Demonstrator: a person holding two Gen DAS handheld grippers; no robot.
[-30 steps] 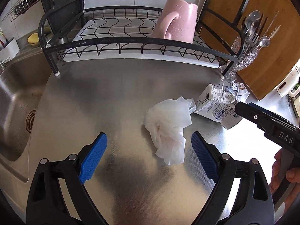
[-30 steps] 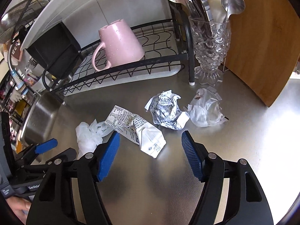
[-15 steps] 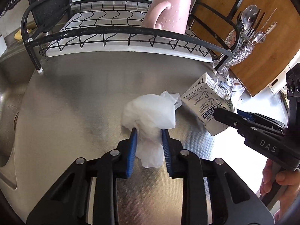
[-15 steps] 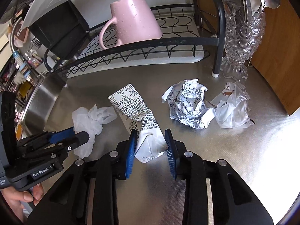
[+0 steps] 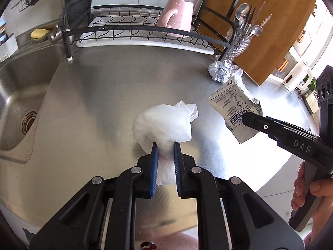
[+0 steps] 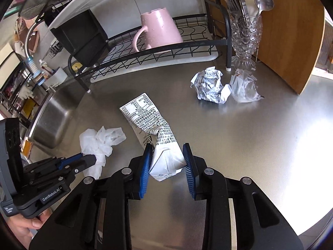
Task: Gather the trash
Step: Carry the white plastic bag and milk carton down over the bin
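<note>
Left gripper [image 5: 165, 160] is pinching the white bag [image 5: 164, 125] near the centre of its own view; its blue pads have just been closing on the plastic, which is bulging above them and trailing down between them, so the lower tail is partly hiding behind the jaws. Right gripper [image 6: 167, 162] is clamping the carton [image 6: 154, 137] in the lower middle of its view, both pads pressing on the crushed white end, while the printed end is sticking out toward the upper left. From the left wrist view the same carton is showing at centre right, with its lower edge hiding behind the black finger of the other tool and the print too small to read. At the lower right edge of that view a hand [image 5: 308, 195] is gripping the handle, cut off by the frame. Two more scraps are lying at the upper right of the right wrist view: a crumpled paper [image 6: 210, 87] and, touching it, a foil wrapper [image 6: 245, 87], both just in front of the glass holder [image 6: 245, 41], whose cutlery tops are running out of frame. Behind, a pink mug [image 6: 158, 29] is standing upside down in the rack [image 6: 149, 52], and the sink [image 5: 16, 104] is curving off the left edge of the left wrist view, on the steel counter [image 6: 260, 145].
</note>
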